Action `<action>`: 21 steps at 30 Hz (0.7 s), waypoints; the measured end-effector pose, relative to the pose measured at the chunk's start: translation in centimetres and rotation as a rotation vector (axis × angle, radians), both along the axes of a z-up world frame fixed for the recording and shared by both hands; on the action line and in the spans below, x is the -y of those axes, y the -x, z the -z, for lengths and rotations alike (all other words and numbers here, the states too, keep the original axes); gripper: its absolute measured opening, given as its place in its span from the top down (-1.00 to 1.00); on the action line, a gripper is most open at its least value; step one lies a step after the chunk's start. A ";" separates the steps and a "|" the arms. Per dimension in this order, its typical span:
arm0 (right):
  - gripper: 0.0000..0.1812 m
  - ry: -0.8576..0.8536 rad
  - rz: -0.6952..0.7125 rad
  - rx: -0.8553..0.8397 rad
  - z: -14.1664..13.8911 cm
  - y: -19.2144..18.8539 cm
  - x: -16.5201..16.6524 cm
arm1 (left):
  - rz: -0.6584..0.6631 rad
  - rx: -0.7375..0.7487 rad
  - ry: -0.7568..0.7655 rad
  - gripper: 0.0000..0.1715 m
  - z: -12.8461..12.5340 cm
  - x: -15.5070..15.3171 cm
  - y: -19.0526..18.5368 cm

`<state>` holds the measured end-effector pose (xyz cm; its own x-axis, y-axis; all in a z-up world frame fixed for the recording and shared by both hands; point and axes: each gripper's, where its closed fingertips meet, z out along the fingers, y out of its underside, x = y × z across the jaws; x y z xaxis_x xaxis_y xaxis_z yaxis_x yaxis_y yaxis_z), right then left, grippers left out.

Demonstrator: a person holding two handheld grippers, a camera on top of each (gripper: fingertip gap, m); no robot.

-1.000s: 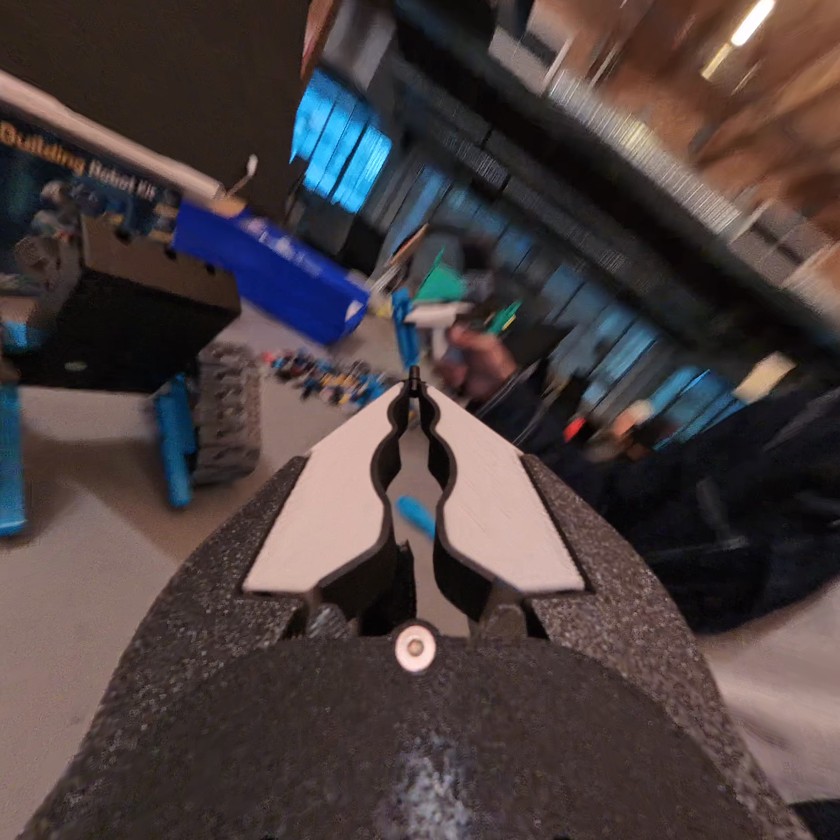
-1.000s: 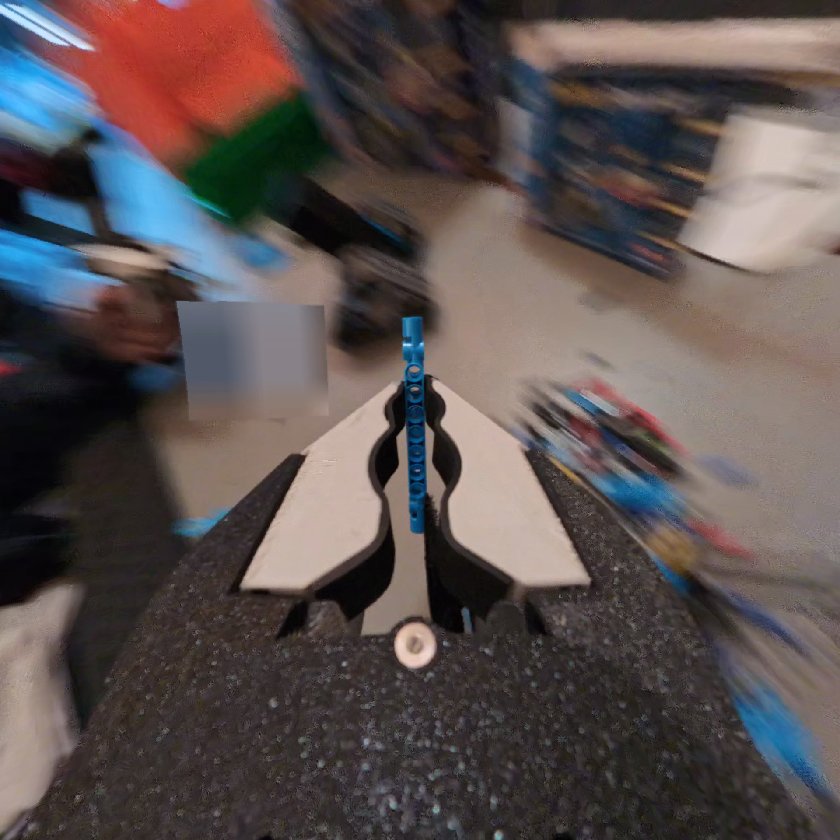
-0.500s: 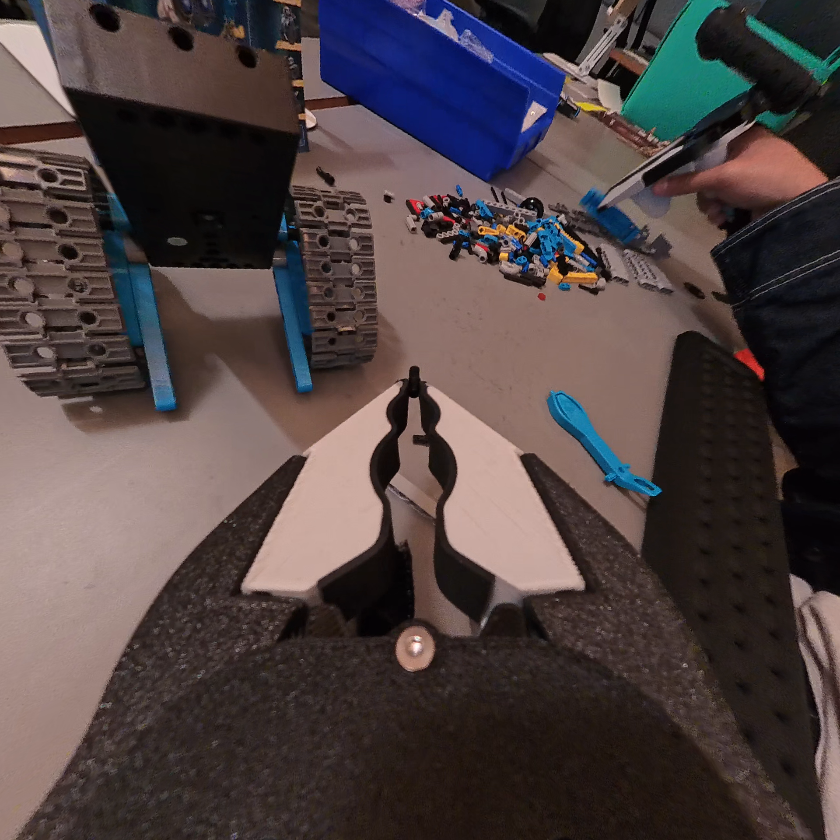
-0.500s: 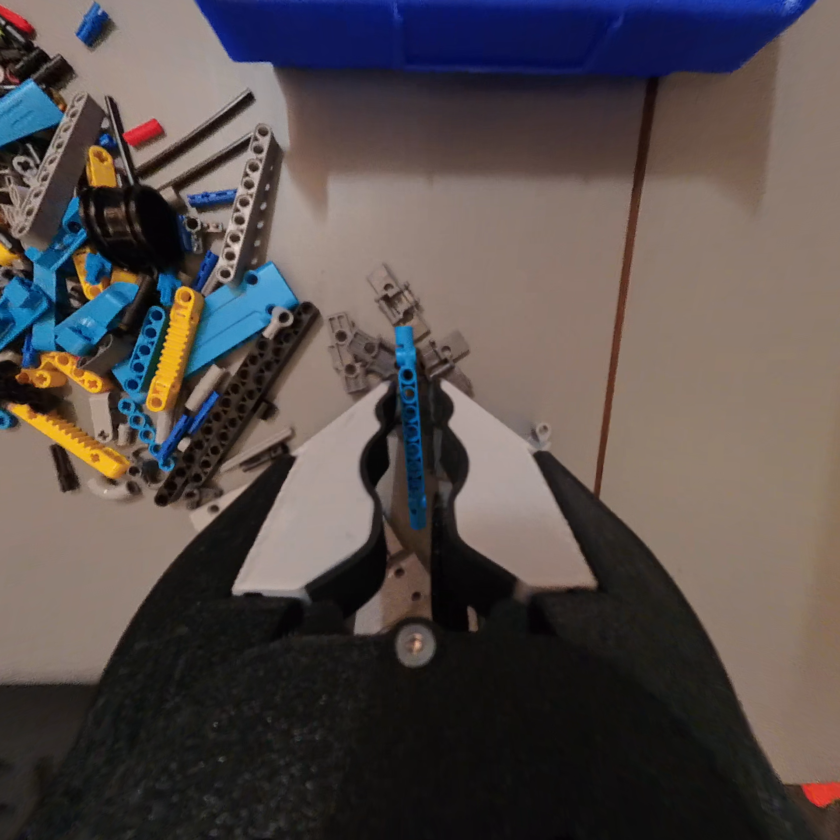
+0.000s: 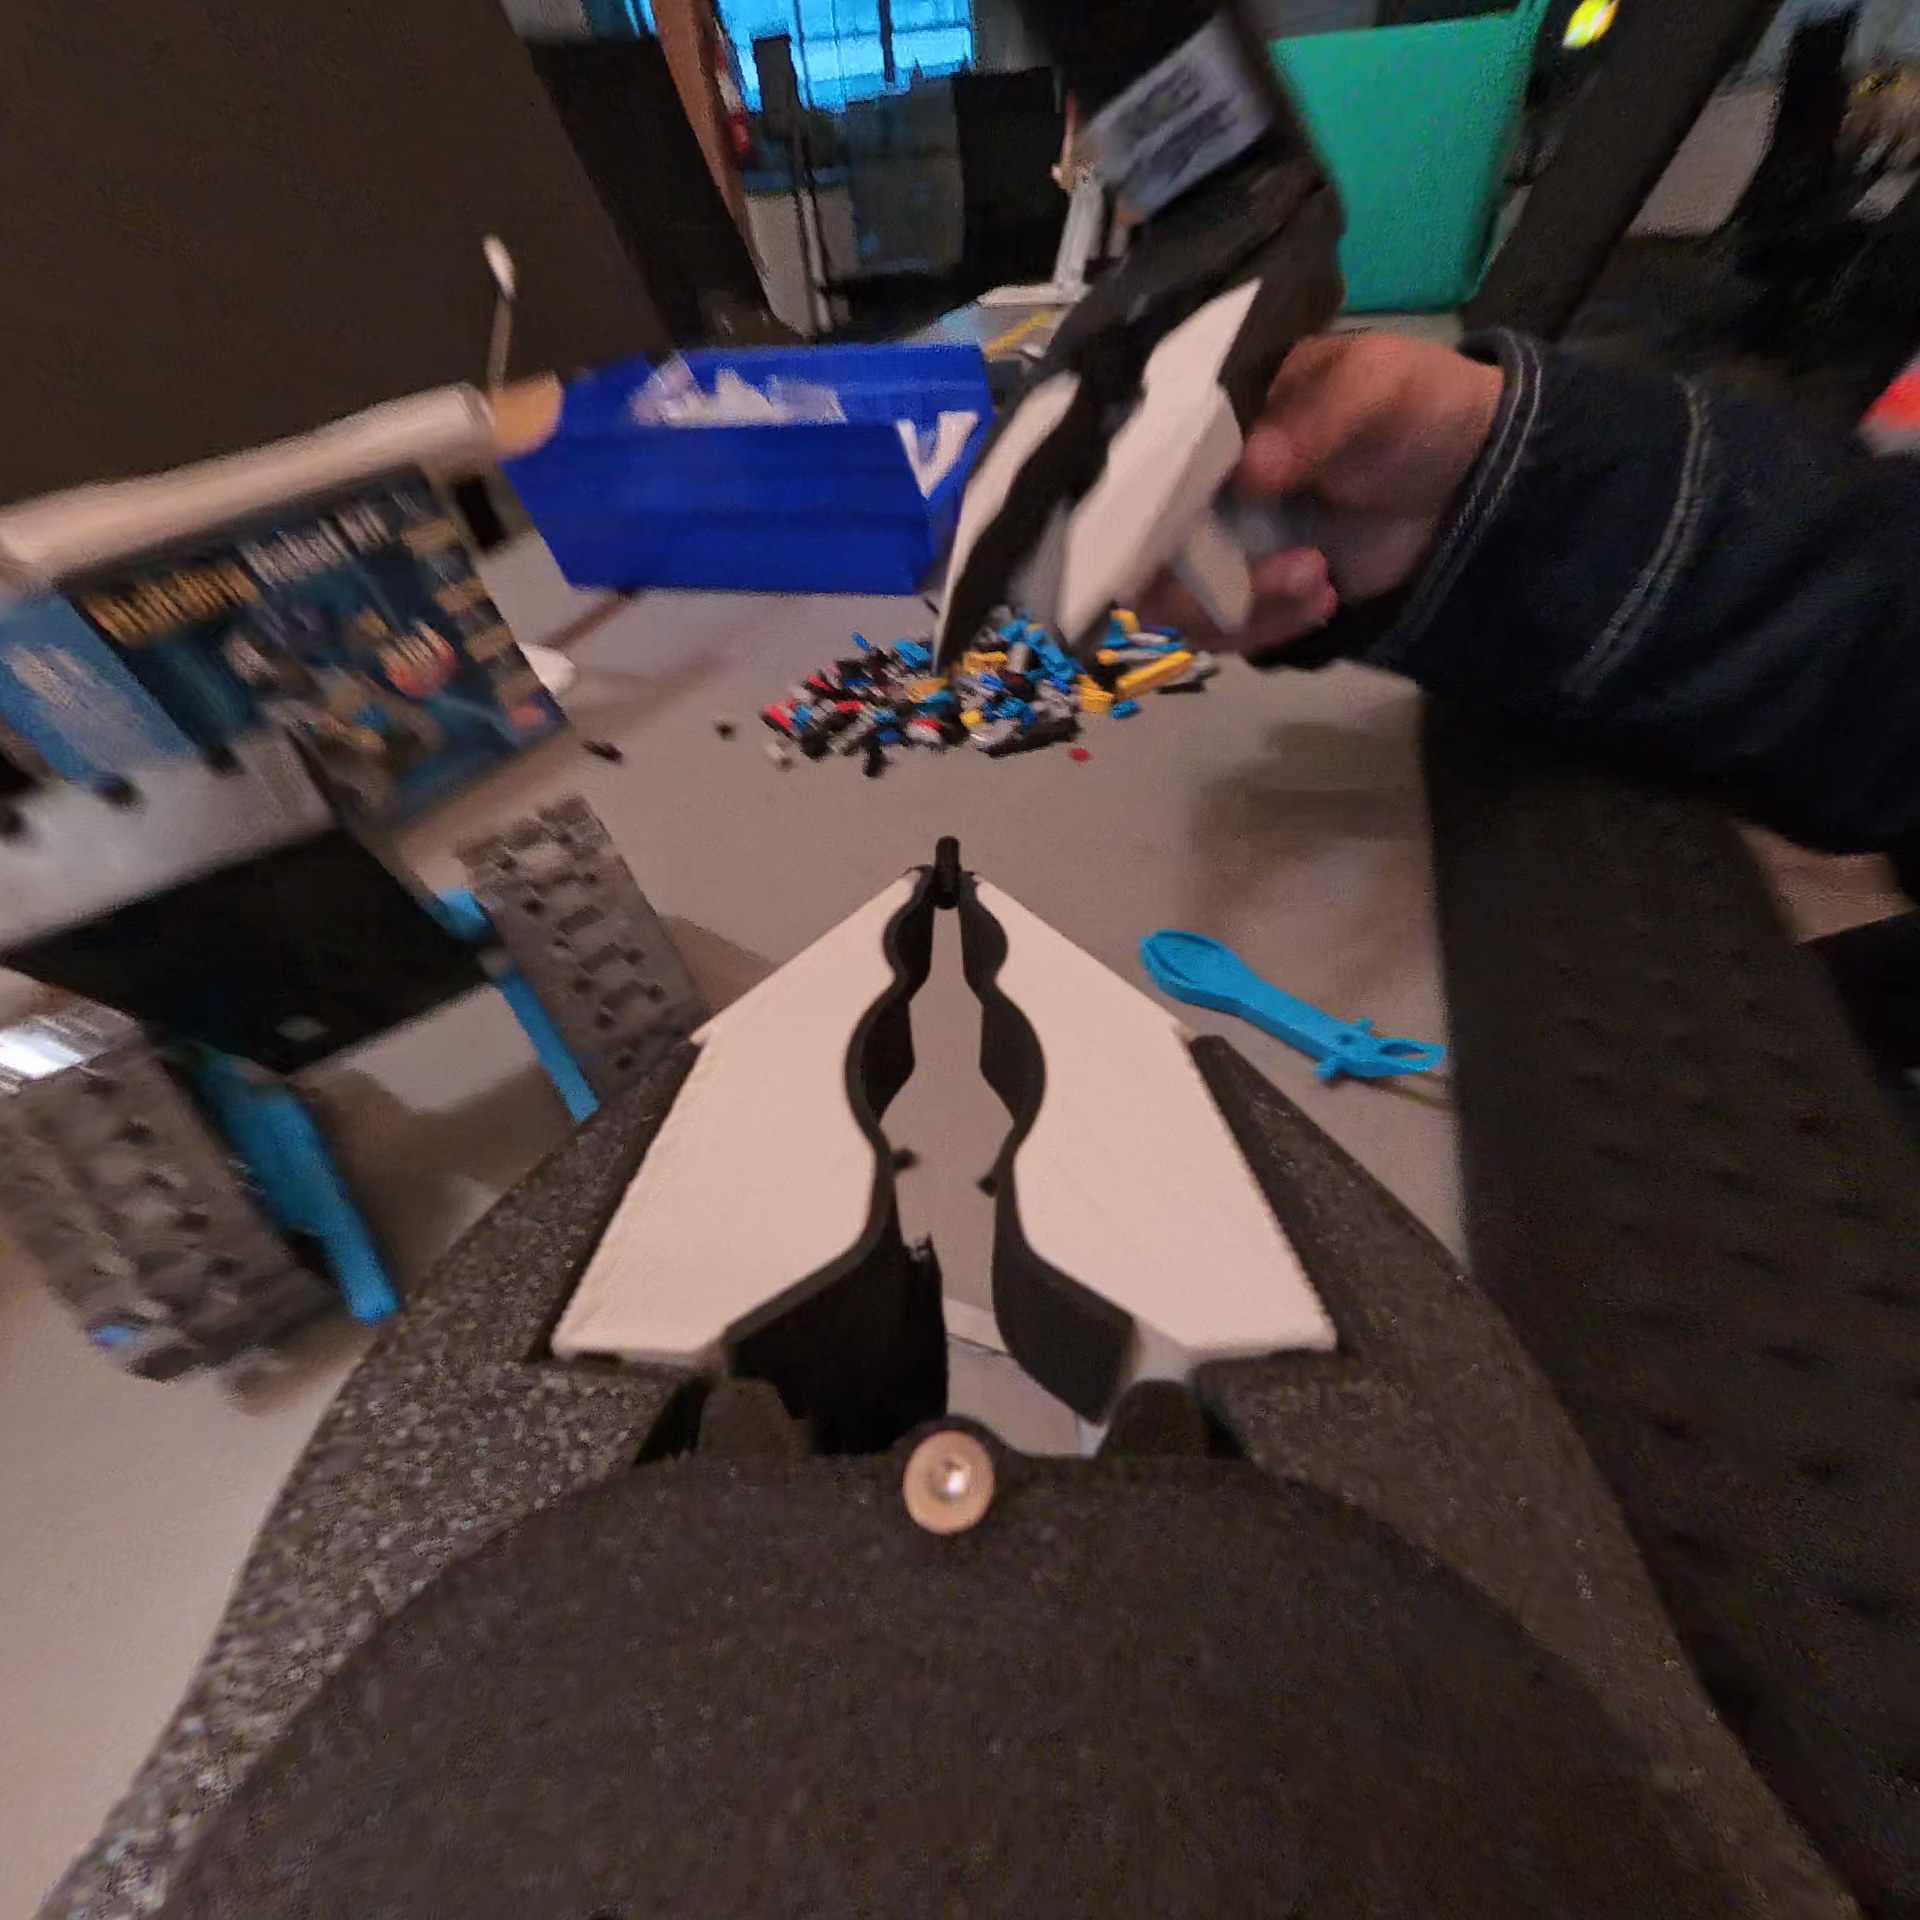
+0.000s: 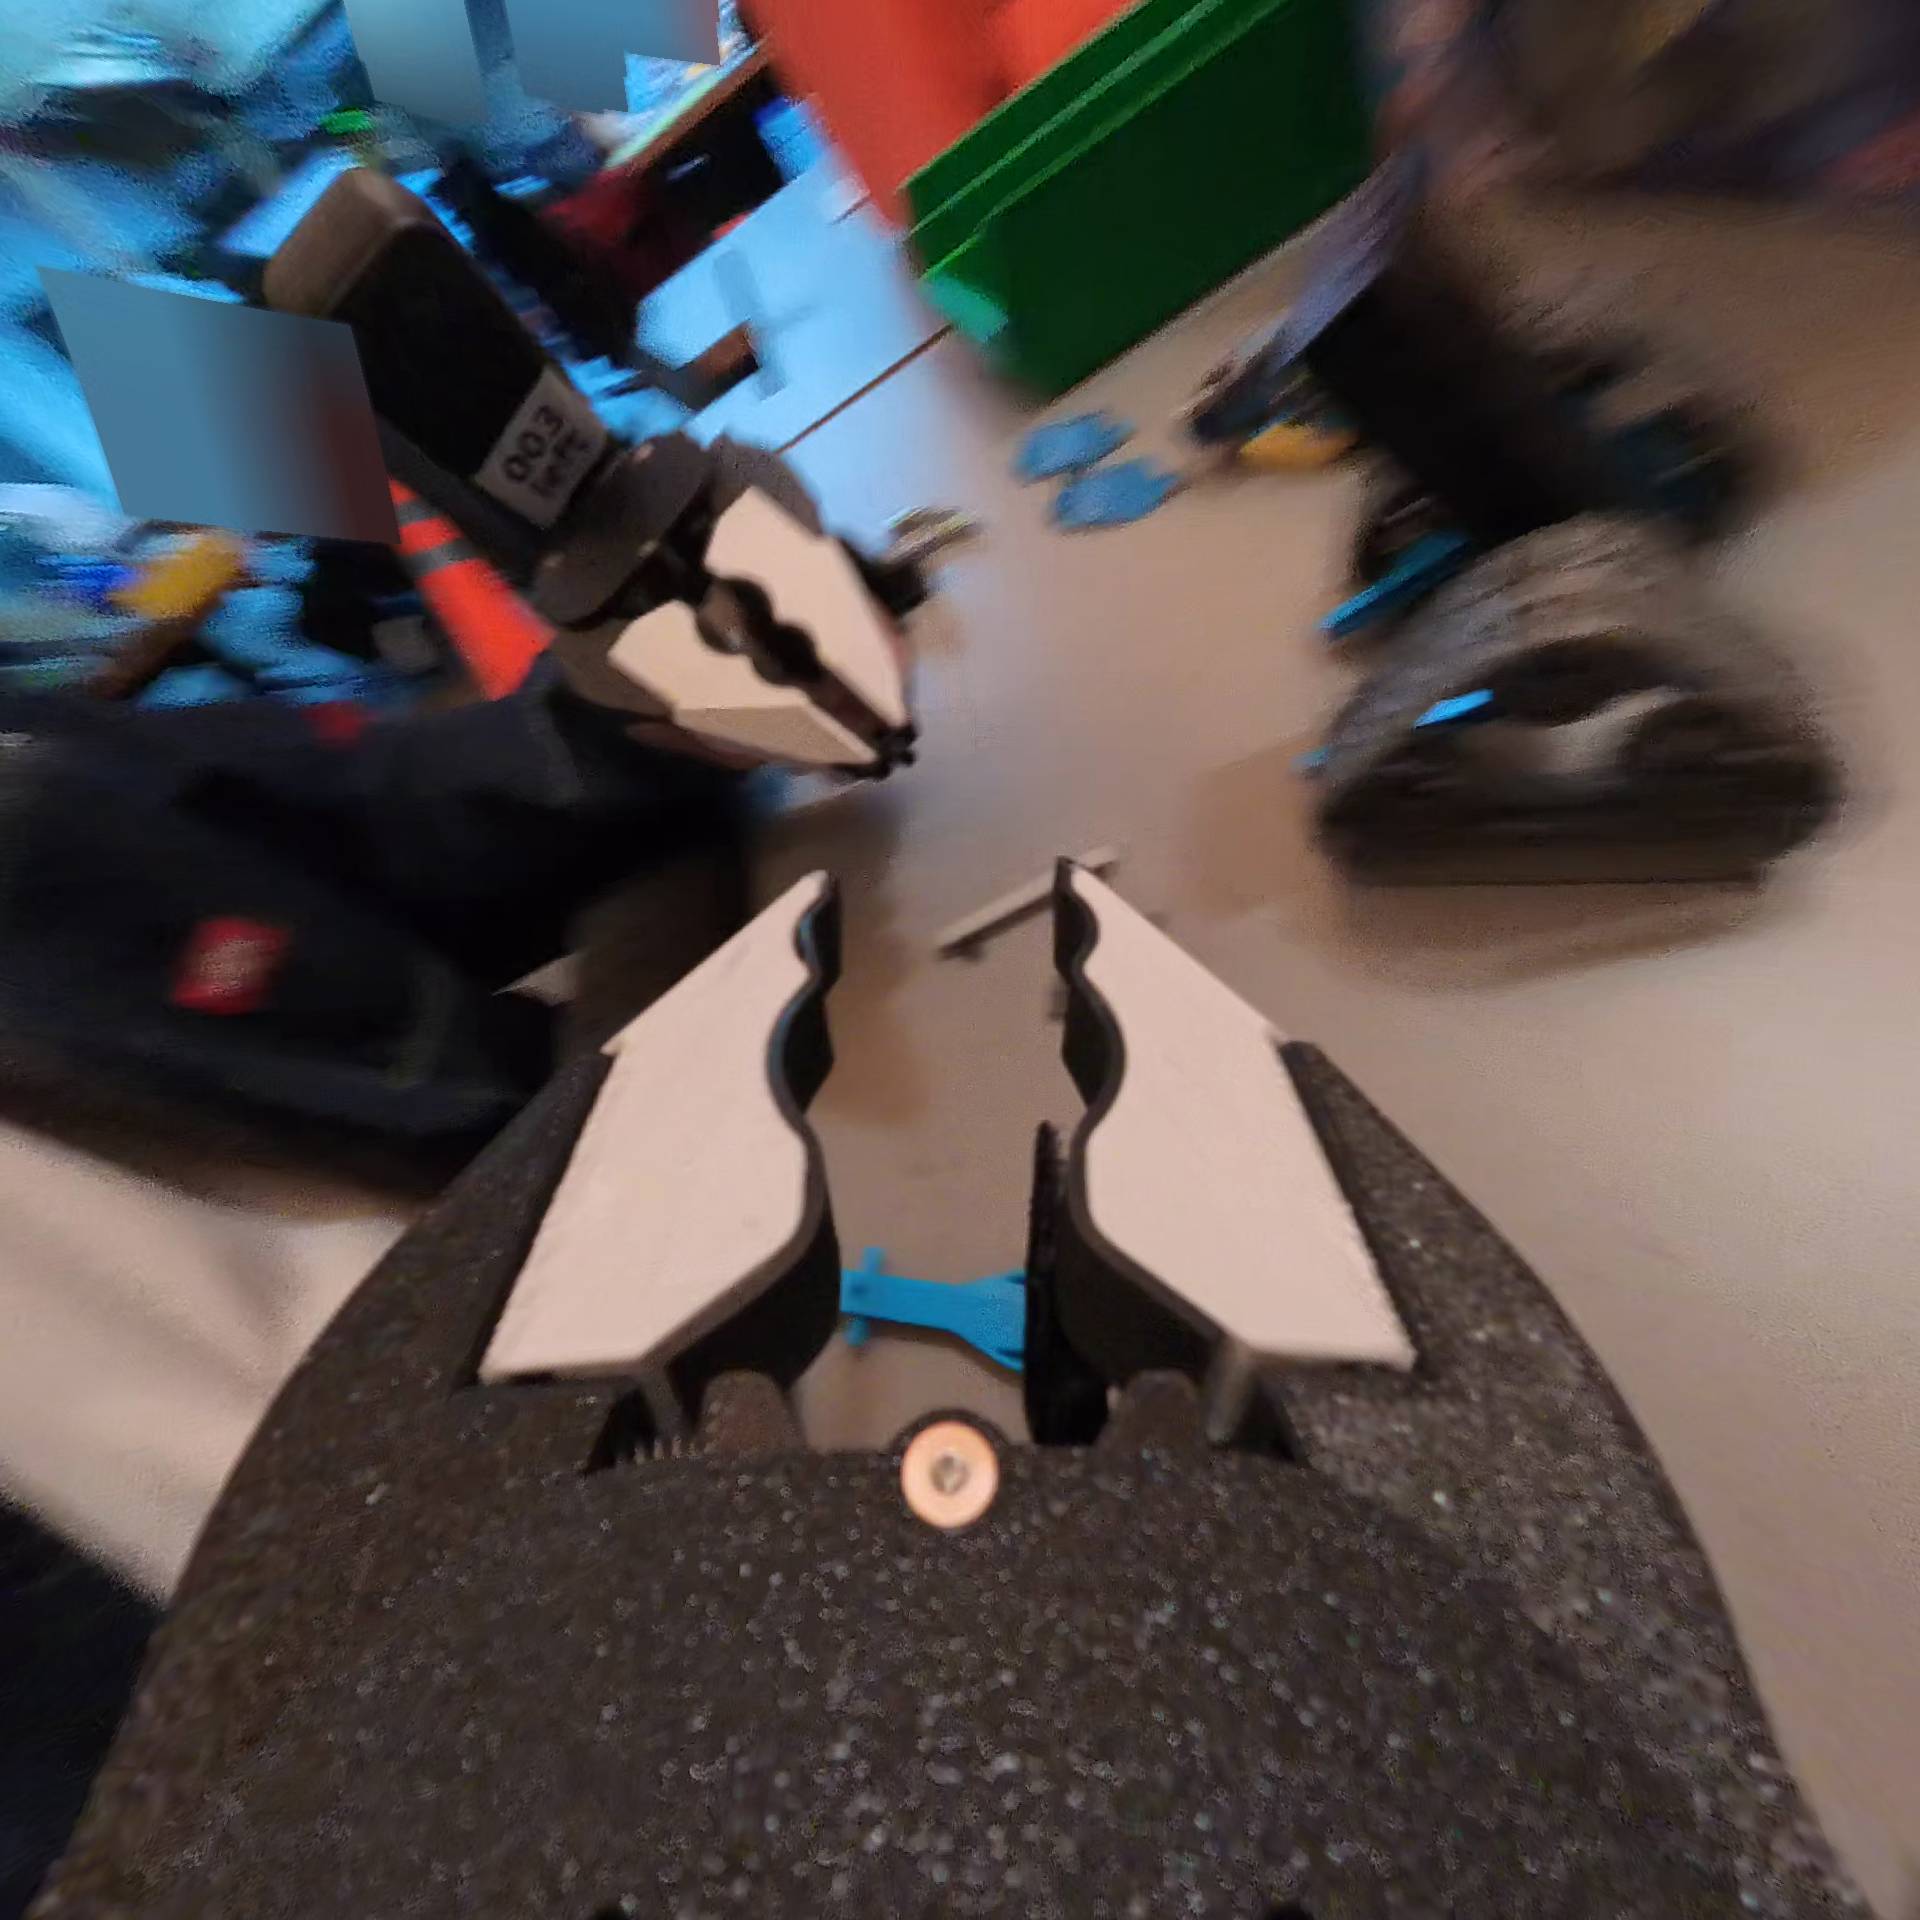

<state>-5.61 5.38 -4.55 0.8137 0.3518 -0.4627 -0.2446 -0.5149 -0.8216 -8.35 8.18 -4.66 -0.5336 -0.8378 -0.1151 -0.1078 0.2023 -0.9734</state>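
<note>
My left gripper [image 5: 945, 883] is shut on a small black pin [image 5: 945, 857] that sticks out past its fingertips, above the grey table [image 5: 1195, 831]. It also shows in the right wrist view [image 6: 894, 740], shut with the dark piece at its tips. My right gripper [image 6: 943, 873] is open with nothing between its fingers. In the left wrist view it [image 5: 1006, 644] hangs open, tips down, just over a pile of small building parts [image 5: 987, 691]. A thin grey strip [image 6: 997, 920] lies on the table beyond its right fingertip.
A tracked model vehicle [image 5: 582, 935] stands at the left in front of a printed box [image 5: 291, 644]. A blue bin [image 5: 748, 488] stands behind the pile. A blue plastic tool [image 5: 1278, 1008] lies at the right next to a black foam mat [image 5: 1662, 1143]. A green bin [image 6: 1132, 166] stands farther back.
My right gripper's jaws have opened wide and the blue beam it held has left the grasp. My left gripper stays shut on the black pin. Both views have swung.
</note>
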 end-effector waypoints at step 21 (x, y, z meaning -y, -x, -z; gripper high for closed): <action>0.97 0.028 -0.146 -0.520 0.1 3.7 -2.1 | 0.015 0.138 -0.235 0.96 0.2 1.5 0.5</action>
<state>-9.35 7.43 -4.61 0.4188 0.4256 -0.8022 -0.5396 -0.5938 -0.5968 -8.86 6.66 -4.84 -0.5113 -0.7716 -0.3783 0.0277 0.4252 -0.9047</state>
